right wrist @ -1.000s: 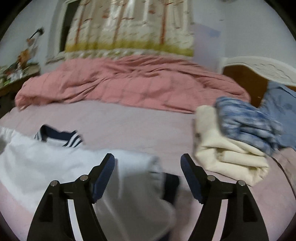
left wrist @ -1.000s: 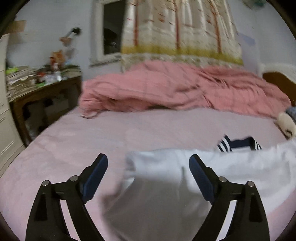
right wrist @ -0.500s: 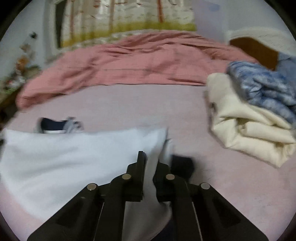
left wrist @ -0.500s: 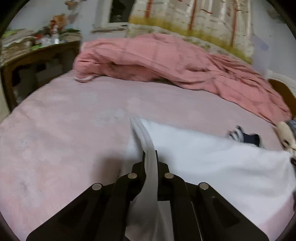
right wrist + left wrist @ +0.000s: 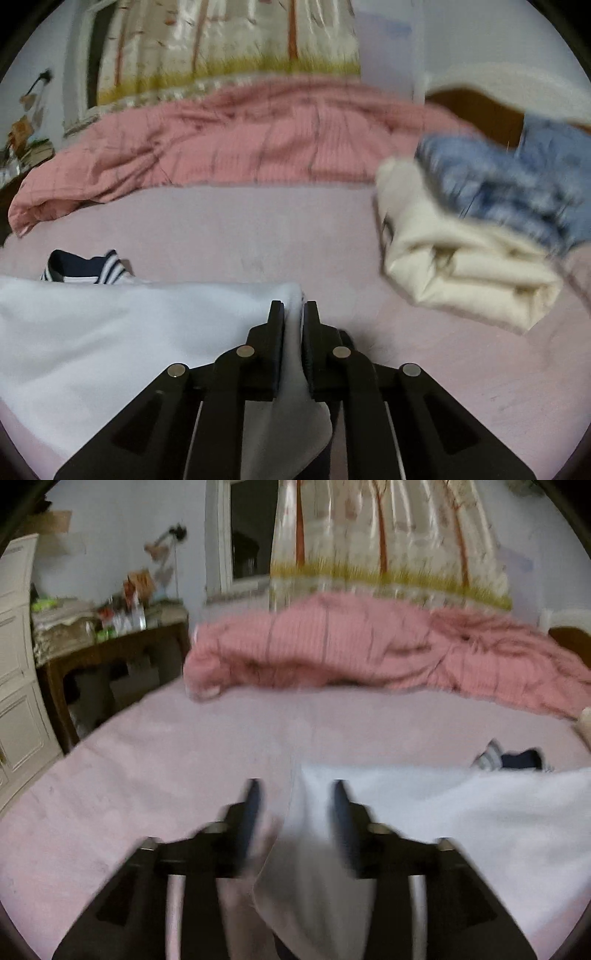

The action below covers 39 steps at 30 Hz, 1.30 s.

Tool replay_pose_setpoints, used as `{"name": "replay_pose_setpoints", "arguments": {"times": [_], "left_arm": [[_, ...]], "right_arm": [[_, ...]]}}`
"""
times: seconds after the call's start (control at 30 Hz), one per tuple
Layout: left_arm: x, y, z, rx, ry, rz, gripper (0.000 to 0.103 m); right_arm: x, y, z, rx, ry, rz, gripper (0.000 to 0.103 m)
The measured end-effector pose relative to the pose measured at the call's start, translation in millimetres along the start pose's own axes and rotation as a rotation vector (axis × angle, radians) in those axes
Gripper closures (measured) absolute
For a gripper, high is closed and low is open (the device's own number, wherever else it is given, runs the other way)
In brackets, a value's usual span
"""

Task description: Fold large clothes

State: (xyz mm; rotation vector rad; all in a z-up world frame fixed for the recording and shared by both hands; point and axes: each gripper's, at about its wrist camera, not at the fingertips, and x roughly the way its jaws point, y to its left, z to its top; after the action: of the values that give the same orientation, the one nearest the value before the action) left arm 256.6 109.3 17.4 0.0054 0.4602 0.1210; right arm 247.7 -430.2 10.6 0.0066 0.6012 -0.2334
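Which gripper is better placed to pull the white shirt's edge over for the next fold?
Right. The right gripper has the white shirt pinched between its fingers, though its jaws are opening. The left gripper stands apart, opening, with cloth loose between.

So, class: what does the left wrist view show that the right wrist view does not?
Left only: a cluttered side table, white drawers, and the left gripper, jaws opening around the white garment.
Right only: folded cream cloth under blue cloth, the headboard, and the right gripper pinching the garment's edge, opening slightly.
Both: garment, navy collar, pink quilt, curtain.
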Motion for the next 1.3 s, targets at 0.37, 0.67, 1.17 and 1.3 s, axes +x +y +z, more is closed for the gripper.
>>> {"name": "replay_pose_setpoints", "arguments": {"times": [0.37,0.67,1.17,1.3], "left_arm": [[26.2,-4.4,3.6,-0.006,0.129,0.043,0.004],[55.2,20.0,-7.0,-0.150,0.265,-0.159,0.101],[77.7,10.5,-12.6,-0.107,0.328,-0.071,0.101],[64.1,4.6,-11.3,-0.058,0.273,-0.046,0.092]], "right_arm": [[-15.6,-11.4,6.0,0.143,0.091,0.073,0.017],[23.0,-15.5,5.6,0.124,0.131,0.237,0.094],[75.7,-10.0,6.2,0.109,0.241,0.124,0.095],[67.5,-6.5,-4.2,0.080,0.255,0.099,0.094]]}}
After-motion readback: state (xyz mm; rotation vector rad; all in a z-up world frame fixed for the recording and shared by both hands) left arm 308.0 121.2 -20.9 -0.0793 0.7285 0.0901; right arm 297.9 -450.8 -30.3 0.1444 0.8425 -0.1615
